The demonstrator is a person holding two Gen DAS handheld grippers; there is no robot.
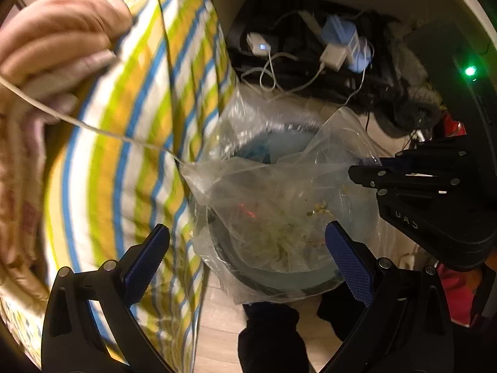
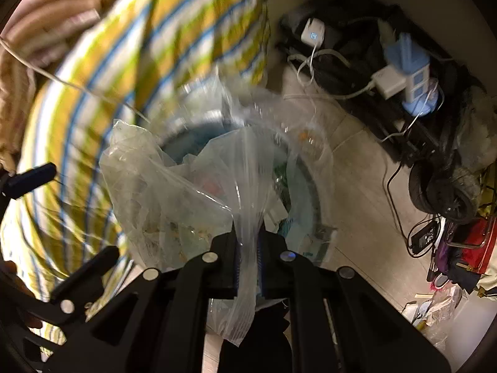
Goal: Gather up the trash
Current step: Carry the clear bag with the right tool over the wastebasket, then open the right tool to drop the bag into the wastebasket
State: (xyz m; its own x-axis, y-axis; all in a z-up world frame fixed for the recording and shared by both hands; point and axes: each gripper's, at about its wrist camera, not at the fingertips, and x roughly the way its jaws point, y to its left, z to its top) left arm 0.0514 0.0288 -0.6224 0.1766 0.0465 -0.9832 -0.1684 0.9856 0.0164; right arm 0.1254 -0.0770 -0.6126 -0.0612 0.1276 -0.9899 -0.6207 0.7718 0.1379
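A clear plastic bag [image 1: 279,192] with crumbs and scraps inside hangs over a round bin [image 1: 279,283] lined with a clear liner. My right gripper [image 2: 247,248] is shut on the bag's edge [image 2: 245,217] and holds it above the bin's mouth [image 2: 304,186]. The right gripper also shows in the left wrist view [image 1: 366,171], coming in from the right. My left gripper [image 1: 245,261] is open and empty, its blue pads [image 1: 351,267] either side of the bin's near rim. Its finger shows in the right wrist view [image 2: 31,177] at the left.
A striped yellow, blue and white bedsheet [image 1: 124,155] hangs close on the left, with a thin white cable [image 1: 77,121] across it. Behind the bin lie a black case, chargers [image 2: 388,84] and cables. A scooter wheel [image 2: 441,192] and clutter stand at the right on the wooden floor [image 2: 366,223].
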